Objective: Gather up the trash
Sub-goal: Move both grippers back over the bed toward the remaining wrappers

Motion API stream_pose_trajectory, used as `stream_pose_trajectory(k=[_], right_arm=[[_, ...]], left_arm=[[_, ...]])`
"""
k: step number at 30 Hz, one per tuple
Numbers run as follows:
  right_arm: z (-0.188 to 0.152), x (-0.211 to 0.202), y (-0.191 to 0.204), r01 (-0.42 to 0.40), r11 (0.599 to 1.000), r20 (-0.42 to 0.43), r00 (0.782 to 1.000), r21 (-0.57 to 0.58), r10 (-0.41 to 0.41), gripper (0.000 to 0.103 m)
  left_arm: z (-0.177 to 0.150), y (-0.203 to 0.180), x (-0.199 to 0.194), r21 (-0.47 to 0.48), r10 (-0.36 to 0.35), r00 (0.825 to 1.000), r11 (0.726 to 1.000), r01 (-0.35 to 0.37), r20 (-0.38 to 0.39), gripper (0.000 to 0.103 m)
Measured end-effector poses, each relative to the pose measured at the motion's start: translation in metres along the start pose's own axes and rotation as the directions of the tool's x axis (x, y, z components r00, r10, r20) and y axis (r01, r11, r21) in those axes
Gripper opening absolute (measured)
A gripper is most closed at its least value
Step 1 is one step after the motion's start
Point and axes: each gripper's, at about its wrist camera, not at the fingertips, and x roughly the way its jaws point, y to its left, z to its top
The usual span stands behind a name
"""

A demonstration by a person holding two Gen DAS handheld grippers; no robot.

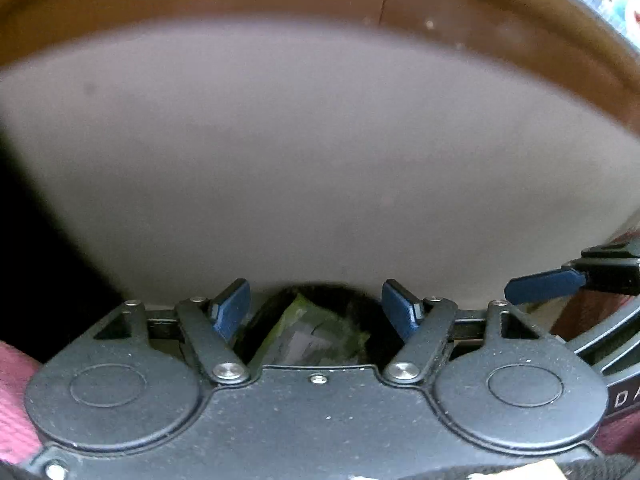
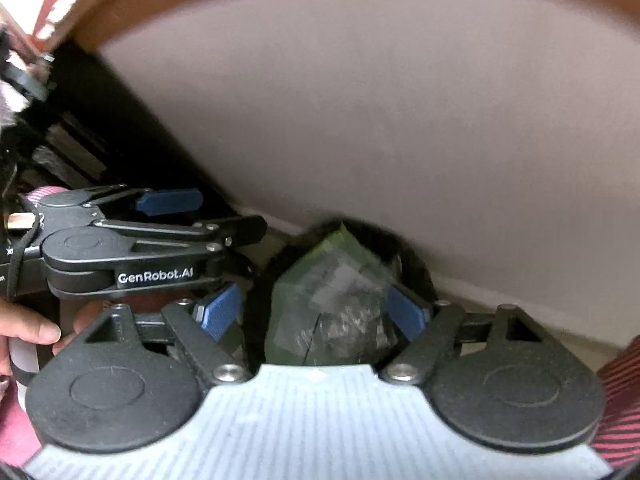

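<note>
Right wrist: wrapper [image 2: 332, 304] between (parted) tongs [image 2: 316, 312]

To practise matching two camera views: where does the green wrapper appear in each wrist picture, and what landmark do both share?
Left wrist: green wrapper bottom centre, low between the blue pads.
Right wrist: green wrapper lower centre, larger, inside a dark bin.
Shared landmark: the grey wall behind.

Both views are lit dimly and softly, with no glare seen. The grey wall [image 1: 320, 152] is rendered smooth and out of focus, and its edges are bowed strongly by the fisheye lens. Motion blur is seen on the green trash [image 2: 332, 304]. Deep shadow is cast over the black area [image 2: 100, 128] at left. Corners are darkened.
</note>
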Motion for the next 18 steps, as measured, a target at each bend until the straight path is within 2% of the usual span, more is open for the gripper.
stream_pose_trajectory(k=[7, 12, 18], right_arm=[[0.011, -0.061, 0.016, -0.020, 0.992, 0.120, 0.992, -0.123, 0.035, 0.090], [0.018, -0.099, 0.025, -0.011, 0.987, 0.204, 0.978, -0.159, 0.044, 0.090], [0.030, -0.136, 0.023, 0.021, 0.988, 0.322, 0.946, -0.153, 0.029, 0.091]], left_arm=[[0.020, -0.011, -0.068, 0.049, -0.021, 0.987, 0.999, 0.013, 0.162, 0.073], [0.040, -0.016, -0.113, 0.076, -0.041, 0.962, 0.997, 0.021, 0.269, 0.078], [0.068, -0.027, -0.156, 0.121, -0.047, 0.931, 0.993, 0.003, 0.362, 0.083]])
